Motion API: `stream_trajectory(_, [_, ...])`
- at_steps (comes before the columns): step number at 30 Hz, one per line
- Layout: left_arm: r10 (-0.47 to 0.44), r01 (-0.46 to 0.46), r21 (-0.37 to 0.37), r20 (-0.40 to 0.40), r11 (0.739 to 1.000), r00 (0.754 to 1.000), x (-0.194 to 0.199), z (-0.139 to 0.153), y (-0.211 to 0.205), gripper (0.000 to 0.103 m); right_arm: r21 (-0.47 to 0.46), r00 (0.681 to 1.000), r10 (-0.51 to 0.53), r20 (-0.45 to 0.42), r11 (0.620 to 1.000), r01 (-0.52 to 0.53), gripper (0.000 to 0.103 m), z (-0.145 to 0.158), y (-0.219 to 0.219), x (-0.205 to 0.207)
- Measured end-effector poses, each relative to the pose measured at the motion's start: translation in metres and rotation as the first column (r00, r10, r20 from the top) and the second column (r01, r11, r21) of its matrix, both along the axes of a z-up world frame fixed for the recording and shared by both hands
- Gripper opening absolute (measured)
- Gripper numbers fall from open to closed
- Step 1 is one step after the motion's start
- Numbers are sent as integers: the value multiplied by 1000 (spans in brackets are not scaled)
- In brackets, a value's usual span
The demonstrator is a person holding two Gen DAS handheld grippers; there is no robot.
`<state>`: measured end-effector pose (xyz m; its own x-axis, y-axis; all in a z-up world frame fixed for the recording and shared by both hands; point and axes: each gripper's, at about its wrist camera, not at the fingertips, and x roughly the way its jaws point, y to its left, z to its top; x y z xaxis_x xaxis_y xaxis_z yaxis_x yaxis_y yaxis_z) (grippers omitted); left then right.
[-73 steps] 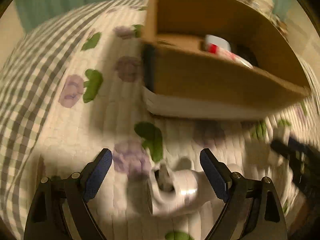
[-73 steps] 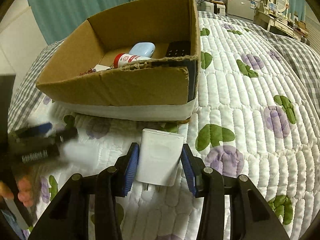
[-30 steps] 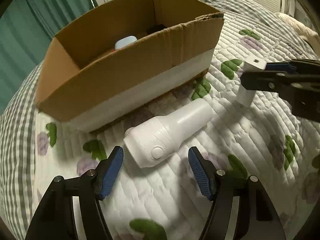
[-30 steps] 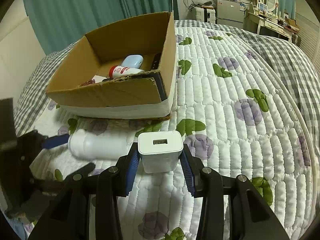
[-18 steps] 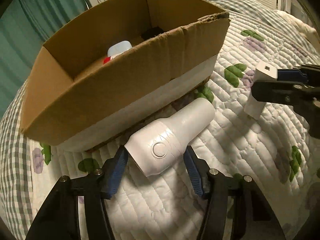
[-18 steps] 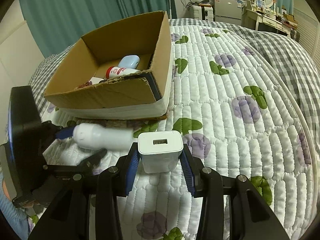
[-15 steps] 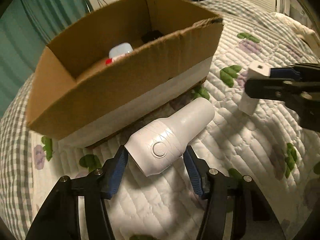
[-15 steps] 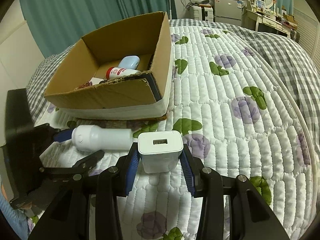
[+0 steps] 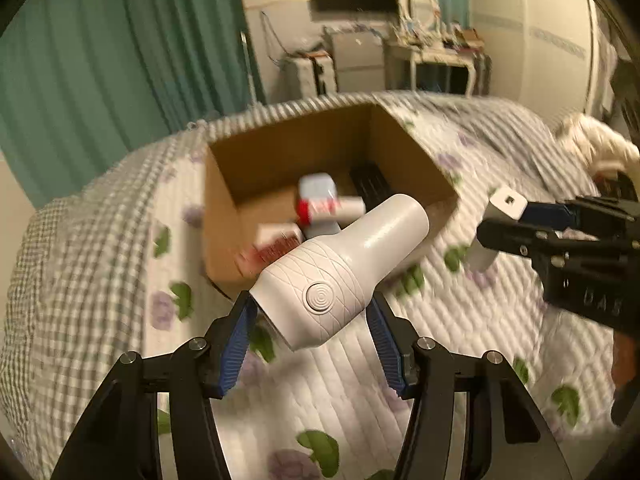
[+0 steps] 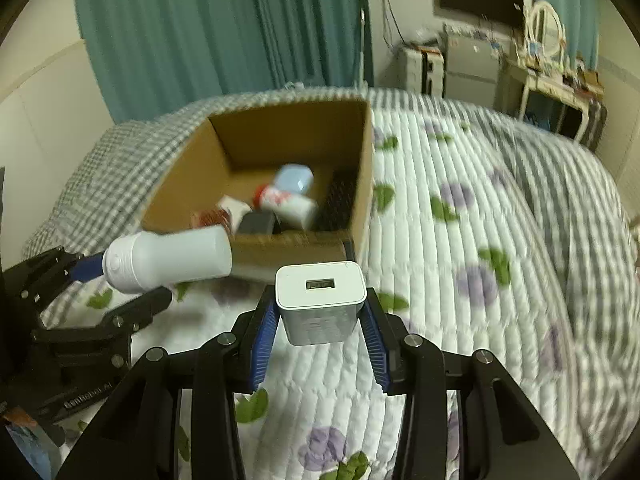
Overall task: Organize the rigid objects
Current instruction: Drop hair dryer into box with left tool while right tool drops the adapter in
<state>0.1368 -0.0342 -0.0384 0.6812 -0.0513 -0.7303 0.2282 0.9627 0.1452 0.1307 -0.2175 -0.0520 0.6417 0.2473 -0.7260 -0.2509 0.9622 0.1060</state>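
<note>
My left gripper [image 9: 310,320] is shut on a white handheld device with a round button [image 9: 340,272], held in the air in front of the cardboard box [image 9: 248,168]. It also shows in the right wrist view [image 10: 168,258]. My right gripper [image 10: 318,316] is shut on a white USB charger block [image 10: 320,300], lifted above the quilt near the box's [image 10: 360,152] front right corner. The charger also shows in the left wrist view [image 9: 502,208]. The box holds a light blue object [image 10: 294,178], a red and white tube [image 10: 286,200], a dark block and other small items.
The box sits on a bed with a white quilt printed with purple flowers [image 10: 460,260] and a grey checked blanket [image 9: 60,260]. Teal curtains [image 10: 200,32] hang behind. A dresser with clutter [image 10: 540,88] stands at the back right.
Both grippers have risen from quilt level with their objects. The box interior is now seen from above. The white device has come off the quilt.
</note>
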Motion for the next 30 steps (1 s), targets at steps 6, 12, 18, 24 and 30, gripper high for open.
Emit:
stream_trajectory(6, [82,-81,-37,39,996,996,25,29,13,57,-31,995,45,88,999,-43,40,46,17,22])
stream_trajectory(12, [182,-179,-82,31,980,983,68,33,23,58,-53,989,67,135,997,-60,40,66,32,59])
stream_trajectory(18, [223,-224,-79,-28,971,974,106,3,24,58,-57,991,64,116,997,-58,40,50,35,98])
stream_trajectory(24, [259,-266,-90,-79,960,963,125,-27,28,58,-55,994,73,76,996,-69,40,20,33,117])
stream_trajectory(30, [252,-258,-116,-63,959,966,129,-22,25,78,-40,996,66,67,997,-63,40,4,30,128])
